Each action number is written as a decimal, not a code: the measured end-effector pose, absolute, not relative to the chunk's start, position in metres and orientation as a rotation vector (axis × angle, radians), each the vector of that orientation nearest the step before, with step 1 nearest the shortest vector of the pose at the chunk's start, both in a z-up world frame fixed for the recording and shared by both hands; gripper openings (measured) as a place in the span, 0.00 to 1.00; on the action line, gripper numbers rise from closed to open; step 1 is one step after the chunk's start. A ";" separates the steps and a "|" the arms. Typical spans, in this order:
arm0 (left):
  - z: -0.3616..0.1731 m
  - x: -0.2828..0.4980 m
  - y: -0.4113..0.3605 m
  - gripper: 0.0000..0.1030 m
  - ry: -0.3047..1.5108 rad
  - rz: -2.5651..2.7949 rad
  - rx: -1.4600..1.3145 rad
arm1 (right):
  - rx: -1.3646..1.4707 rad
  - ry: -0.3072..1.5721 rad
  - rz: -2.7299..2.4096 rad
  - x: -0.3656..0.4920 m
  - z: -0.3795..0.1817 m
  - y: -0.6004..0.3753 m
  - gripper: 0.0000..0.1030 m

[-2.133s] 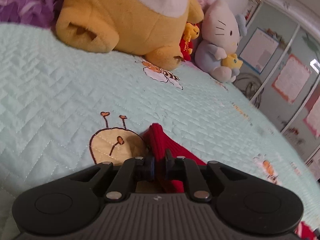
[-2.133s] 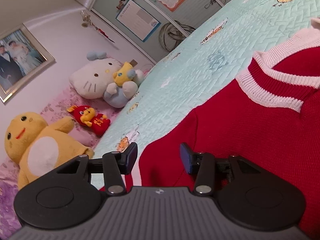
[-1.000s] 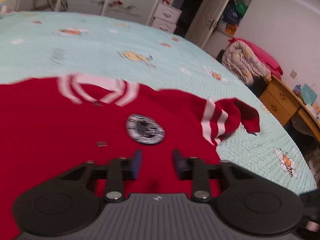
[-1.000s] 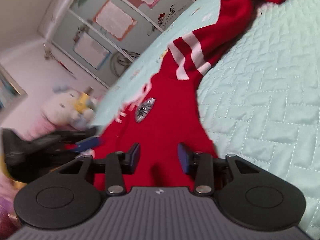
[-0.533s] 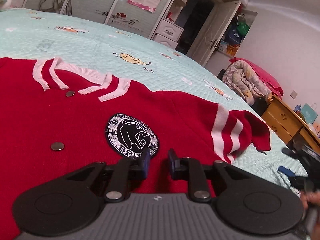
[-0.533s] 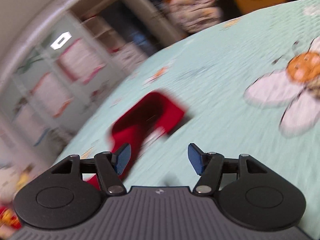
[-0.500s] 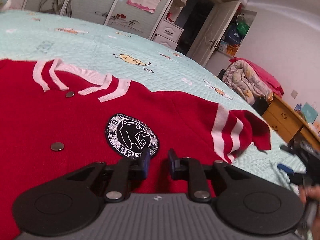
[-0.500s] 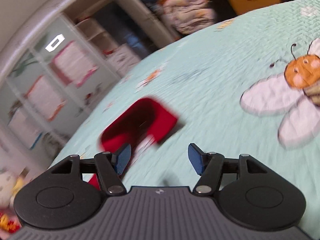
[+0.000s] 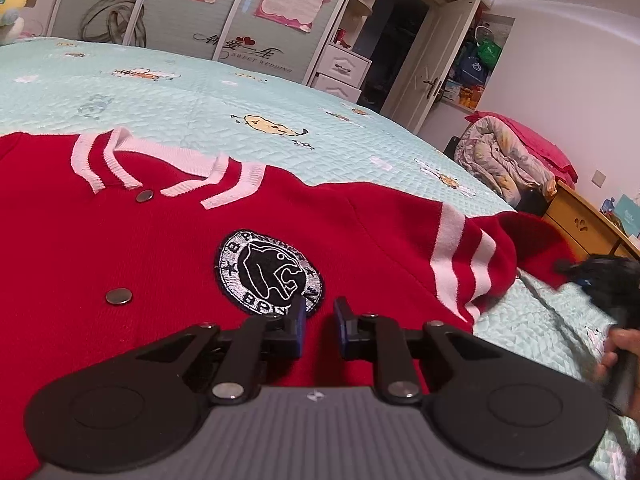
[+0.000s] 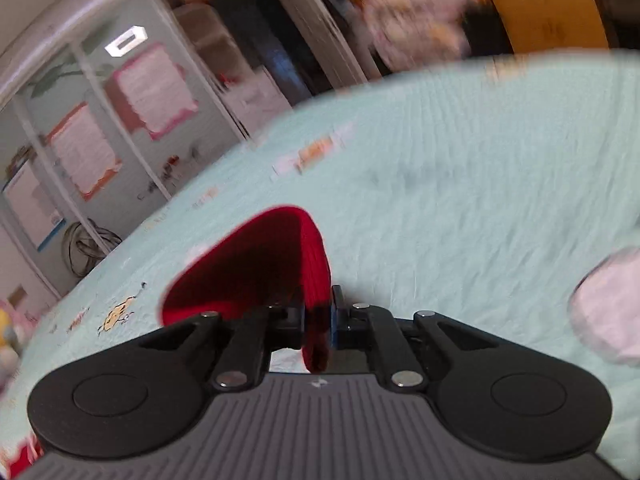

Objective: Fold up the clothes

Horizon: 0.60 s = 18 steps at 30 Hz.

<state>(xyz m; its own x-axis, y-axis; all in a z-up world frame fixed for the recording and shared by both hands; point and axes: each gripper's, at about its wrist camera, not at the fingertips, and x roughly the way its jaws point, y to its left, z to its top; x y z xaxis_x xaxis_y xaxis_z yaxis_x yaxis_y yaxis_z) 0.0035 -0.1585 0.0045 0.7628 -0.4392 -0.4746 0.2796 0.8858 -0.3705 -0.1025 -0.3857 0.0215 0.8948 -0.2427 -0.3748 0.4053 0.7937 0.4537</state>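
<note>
Right gripper (image 10: 318,312) is clamped on the red cuff (image 10: 280,264) at the end of the jacket's sleeve; its jaws have just been closing, and the knit edge now sits pinched between them, the cuff's mouth gaping open and standing up off the quilt (image 10: 460,184). Its view is blurred. Beyond the cuff the pale green bed is bare toward its far edge, where wardrobe doors (image 10: 120,128) stand; a whitish blur at the right side cannot be made out. Left gripper (image 9: 318,324) hovers low over the chest of the red jacket (image 9: 120,248), just below the round black badge (image 9: 270,272), its jaws set narrowly apart with red cloth seen through the gap; whether they pinch a fold cannot be told. In its view the jacket lies flat, front up, near the bed's near side, its white-striped collar (image 9: 168,168) toward the middle of the bed and two snap buttons down the front. The striped sleeve (image 9: 460,256) runs out toward the bed's right edge, where a hand (image 9: 616,356) grips the other tool's handle. Past the collar the bed lies open to the far edge
</note>
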 end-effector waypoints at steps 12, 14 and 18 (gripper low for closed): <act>0.003 0.003 -0.156 0.15 0.592 -0.389 -0.307 | 0.123 0.168 -0.484 -0.162 0.137 -0.395 0.05; 0.003 0.003 -0.155 0.14 0.594 -0.387 -0.313 | 0.159 0.137 -0.467 -0.171 0.152 -0.401 0.04; 0.002 0.005 -0.153 0.13 0.597 -0.388 -0.325 | 0.276 0.125 -0.440 -0.186 0.188 -0.403 0.04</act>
<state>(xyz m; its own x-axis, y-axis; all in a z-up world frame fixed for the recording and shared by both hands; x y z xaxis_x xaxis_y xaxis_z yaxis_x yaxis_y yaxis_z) 0.0045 -0.1529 0.0019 0.7592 -0.4417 -0.4780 0.2577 0.8784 -0.4025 -0.1862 -0.4026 0.1882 0.8978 -0.4025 -0.1788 0.4363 0.8682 0.2363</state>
